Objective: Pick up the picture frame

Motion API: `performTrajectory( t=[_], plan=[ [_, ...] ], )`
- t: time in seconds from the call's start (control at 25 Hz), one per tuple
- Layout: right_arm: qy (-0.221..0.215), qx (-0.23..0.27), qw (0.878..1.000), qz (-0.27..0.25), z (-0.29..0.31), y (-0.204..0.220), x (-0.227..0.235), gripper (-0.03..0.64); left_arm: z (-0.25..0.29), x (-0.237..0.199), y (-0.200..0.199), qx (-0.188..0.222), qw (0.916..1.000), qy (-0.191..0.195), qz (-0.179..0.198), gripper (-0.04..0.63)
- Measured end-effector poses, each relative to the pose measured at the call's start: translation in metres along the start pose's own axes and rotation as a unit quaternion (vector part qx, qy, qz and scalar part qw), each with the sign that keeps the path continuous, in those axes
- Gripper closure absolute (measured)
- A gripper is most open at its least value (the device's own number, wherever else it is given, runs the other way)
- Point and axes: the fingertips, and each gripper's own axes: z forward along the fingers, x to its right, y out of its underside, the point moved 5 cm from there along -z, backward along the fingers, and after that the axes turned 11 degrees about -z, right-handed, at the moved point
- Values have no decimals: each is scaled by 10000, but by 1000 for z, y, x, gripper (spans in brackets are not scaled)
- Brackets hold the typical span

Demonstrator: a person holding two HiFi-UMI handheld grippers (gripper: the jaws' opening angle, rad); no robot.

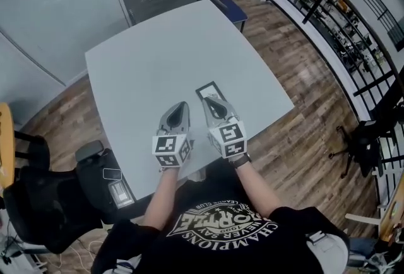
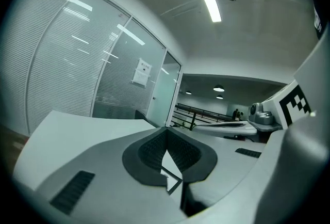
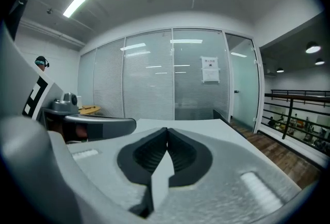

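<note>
Left gripper (image 1: 182,105) and right gripper (image 1: 212,102) side by side over the table (image 1: 151,58). I read both claws fully closed, empty. Picture frame (image 1: 209,88) lies flat at the right tip.

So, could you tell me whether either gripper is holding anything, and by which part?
Nothing is held: the left gripper and right gripper are both shut and empty; the picture frame lies on the table.
</note>
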Motion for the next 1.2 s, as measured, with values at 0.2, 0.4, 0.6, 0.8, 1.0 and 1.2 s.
performTrajectory(
  t=[0.2,0.4,0.6,0.8,1.0,1.2],
  plan=[
    [64,-209,9997,65,39,16,40,618,43,-12,6,-48,9998,155,78,592],
    [37,-596,9980,194,76,41,73,617,84,-29,14,-207,9994,244,89,592],
    [-220,-1241,9917,270,110,81,95,562,123,-44,29,-470,9986,229,85,592],
    [-634,-1919,9792,188,135,117,95,506,144,-61,46,-638,9977,222,36,592],
    [-907,-2455,9648,276,160,159,93,413,165,-82,62,-737,9971,193,-86,592],
    [-931,-2821,9541,379,178,192,97,266,180,-96,74,-808,9963,108,-272,592]
  ],
)
